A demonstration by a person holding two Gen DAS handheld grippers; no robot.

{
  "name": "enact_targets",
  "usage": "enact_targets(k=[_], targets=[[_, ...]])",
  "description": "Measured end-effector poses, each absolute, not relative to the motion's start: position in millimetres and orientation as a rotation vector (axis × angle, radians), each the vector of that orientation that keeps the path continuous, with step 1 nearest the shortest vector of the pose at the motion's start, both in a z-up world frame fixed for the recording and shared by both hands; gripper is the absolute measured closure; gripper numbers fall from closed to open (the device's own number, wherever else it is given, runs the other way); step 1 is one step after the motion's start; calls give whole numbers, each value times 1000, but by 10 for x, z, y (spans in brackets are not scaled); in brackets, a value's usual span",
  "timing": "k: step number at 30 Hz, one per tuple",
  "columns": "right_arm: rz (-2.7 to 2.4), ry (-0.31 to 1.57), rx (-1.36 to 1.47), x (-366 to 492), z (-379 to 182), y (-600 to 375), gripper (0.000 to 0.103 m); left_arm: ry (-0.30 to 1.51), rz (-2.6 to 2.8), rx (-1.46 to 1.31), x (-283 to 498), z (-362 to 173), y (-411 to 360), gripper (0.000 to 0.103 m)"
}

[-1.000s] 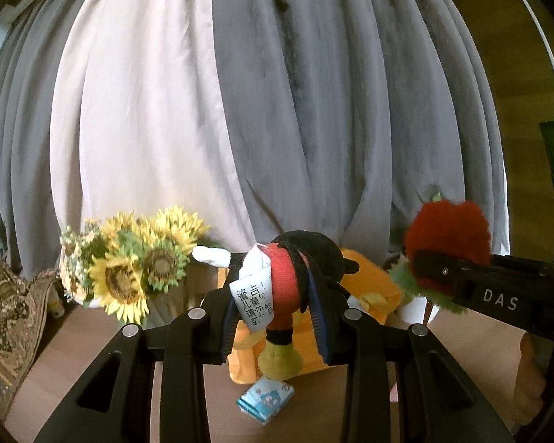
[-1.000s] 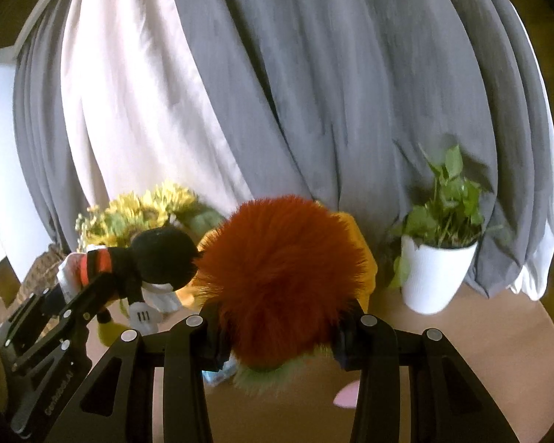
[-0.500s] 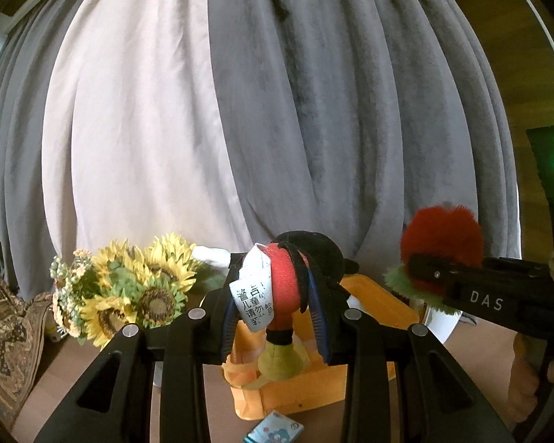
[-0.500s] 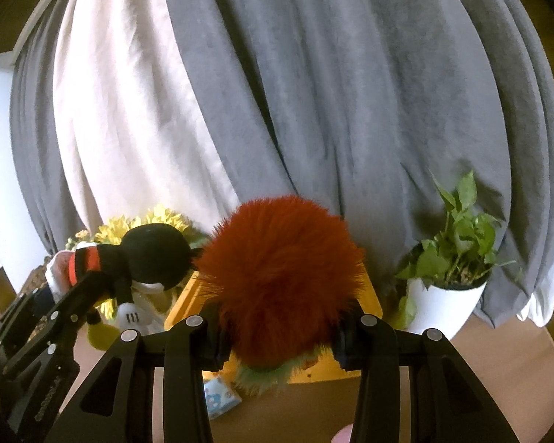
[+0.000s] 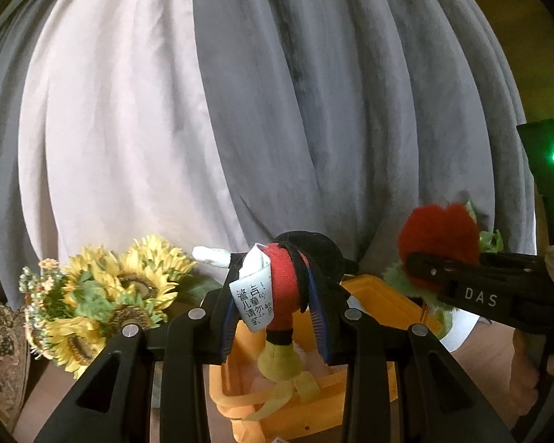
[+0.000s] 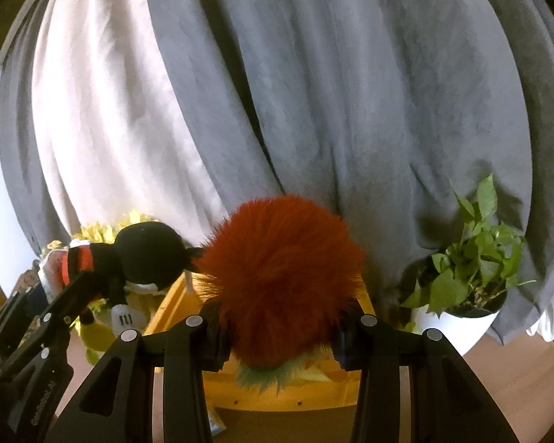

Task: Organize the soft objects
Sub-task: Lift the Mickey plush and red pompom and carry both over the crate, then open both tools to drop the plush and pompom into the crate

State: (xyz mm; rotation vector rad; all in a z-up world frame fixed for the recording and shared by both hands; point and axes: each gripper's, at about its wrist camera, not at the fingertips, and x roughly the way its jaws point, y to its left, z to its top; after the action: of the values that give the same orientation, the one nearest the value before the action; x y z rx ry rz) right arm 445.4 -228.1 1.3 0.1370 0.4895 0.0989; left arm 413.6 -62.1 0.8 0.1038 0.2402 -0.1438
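2 plush toys held over the orange bin (image 5: 384, 306).
Left tool (image 5: 275, 317) clamped on mouse plush (image 5: 288, 280); right tool (image 6: 277, 336) clamped on red furry plush (image 6: 280, 269). Sunflowers (image 5: 103, 295) left, potted plant (image 6: 472, 280) right, curtain (image 5: 277, 92) behind, tabletop (image 6: 517, 387) below.

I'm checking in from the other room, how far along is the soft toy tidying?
Nothing visibly packed yet. In hand: left gripper grips the black mouse plush, right gripper the red fuzzy toy, both over the orange box. Left: releasing both inside.
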Motion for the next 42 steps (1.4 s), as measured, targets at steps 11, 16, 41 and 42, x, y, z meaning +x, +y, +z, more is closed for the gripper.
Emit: enact_targets(k=[11,16,41,42], targets=[[93,570,144,4992,-299,-2375,60,306,-158,116,4610,-228,-706,69],[95,606,134,5183,-445,-2345,60,345,-161,126,4785,-367,-718,69],[77,741,60,5605,-899,-2245,34,532,-224,166,5254,-891,-857,48],[72,735,58,5596,-893,-2251,33,529,-218,168,5241,-882,-852,46]])
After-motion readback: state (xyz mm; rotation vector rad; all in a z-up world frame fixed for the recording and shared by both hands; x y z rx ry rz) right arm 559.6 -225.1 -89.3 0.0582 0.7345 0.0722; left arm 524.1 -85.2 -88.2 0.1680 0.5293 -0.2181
